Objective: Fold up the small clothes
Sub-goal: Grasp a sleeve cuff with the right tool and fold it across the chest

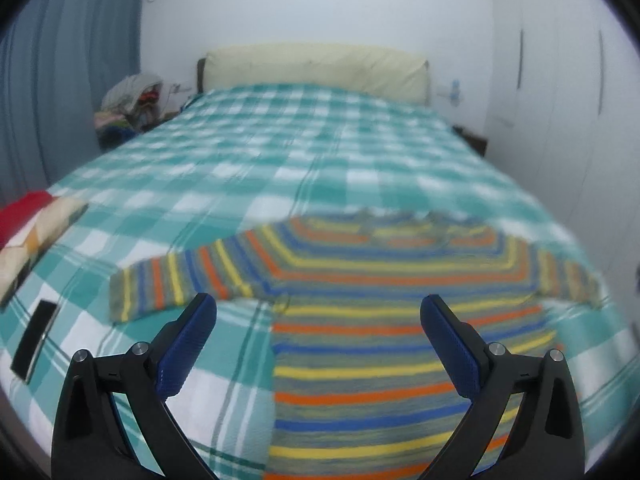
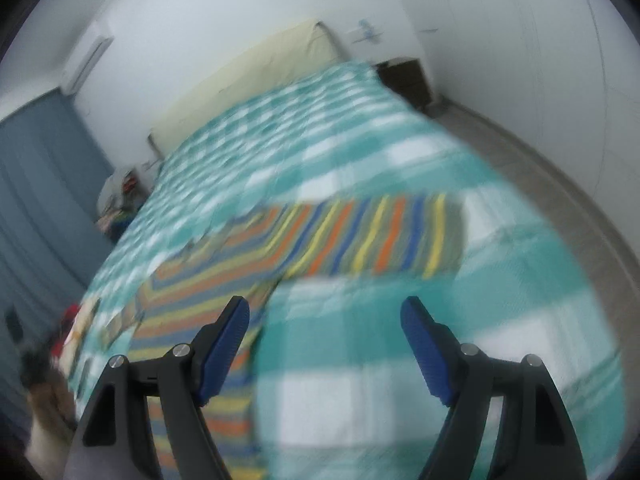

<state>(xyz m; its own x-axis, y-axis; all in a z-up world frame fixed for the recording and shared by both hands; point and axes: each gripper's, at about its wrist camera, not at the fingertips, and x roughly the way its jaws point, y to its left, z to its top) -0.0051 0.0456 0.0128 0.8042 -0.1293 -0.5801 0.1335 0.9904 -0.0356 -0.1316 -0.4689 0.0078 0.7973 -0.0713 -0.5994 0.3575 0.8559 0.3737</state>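
Observation:
A small striped sweater (image 1: 372, 320) in orange, blue, yellow and grey lies flat on the teal checked bedspread (image 1: 280, 152), sleeves spread out to both sides. My left gripper (image 1: 318, 312) is open and empty, held just above the sweater's left underarm and body. In the right wrist view the sweater (image 2: 320, 236) lies ahead and to the left, its right sleeve stretched across the view. My right gripper (image 2: 326, 316) is open and empty, over the bedspread (image 2: 400, 340) just below that sleeve. Both views are blurred.
A folded red and cream cloth (image 1: 32, 224) and a black phone (image 1: 34, 340) lie on the bed's left edge. A cream headboard (image 1: 316, 68), a clothes pile (image 1: 132, 104), a blue curtain (image 1: 60, 80) and white wardrobes (image 1: 560, 80) surround the bed. A dark nightstand (image 2: 406, 76) stands by the bed's far right.

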